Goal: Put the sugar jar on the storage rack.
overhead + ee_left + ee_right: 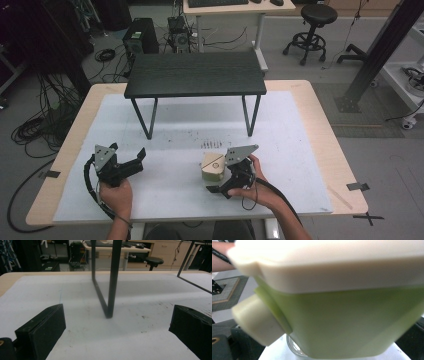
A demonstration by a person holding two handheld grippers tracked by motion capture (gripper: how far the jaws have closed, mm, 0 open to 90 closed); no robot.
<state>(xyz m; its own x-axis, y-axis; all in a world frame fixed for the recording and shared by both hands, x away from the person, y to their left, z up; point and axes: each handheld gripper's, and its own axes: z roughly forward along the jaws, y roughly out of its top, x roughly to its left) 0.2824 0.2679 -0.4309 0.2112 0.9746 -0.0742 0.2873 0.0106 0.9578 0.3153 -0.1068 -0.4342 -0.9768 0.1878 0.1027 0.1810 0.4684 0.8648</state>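
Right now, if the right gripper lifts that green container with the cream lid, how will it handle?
The green container looks like rigid plastic, so probably stiff and light. Its smooth walls may slip in the right gripper. The cream lid could shift; whether it latches isn't visible.

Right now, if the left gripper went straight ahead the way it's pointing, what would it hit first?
Probably the near leg of the small black table, which stands almost dead ahead between the open jaws of the left gripper. Only bare white mat lies before it.

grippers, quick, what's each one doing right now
Left gripper: open, fingers wide apart, holding nothing.
Right gripper: up against the green container; cannot tell whether it is gripping it.
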